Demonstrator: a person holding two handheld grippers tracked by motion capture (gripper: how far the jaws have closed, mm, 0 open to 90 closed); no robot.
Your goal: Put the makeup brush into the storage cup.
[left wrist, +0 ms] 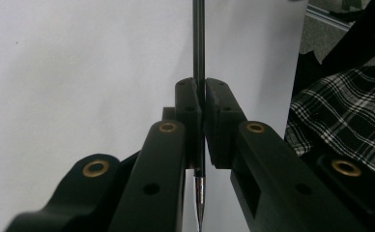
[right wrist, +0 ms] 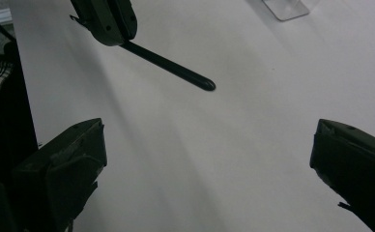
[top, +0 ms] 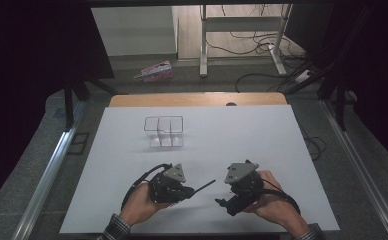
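High view: left claw [top: 194,189] grips a pen [top: 205,184]; right claw [top: 222,201] gapes empty; carry it level toward the clear organizer [top: 163,131].

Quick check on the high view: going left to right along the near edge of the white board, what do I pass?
Left gripper shut on the black pen → right gripper, its fingers spread open.
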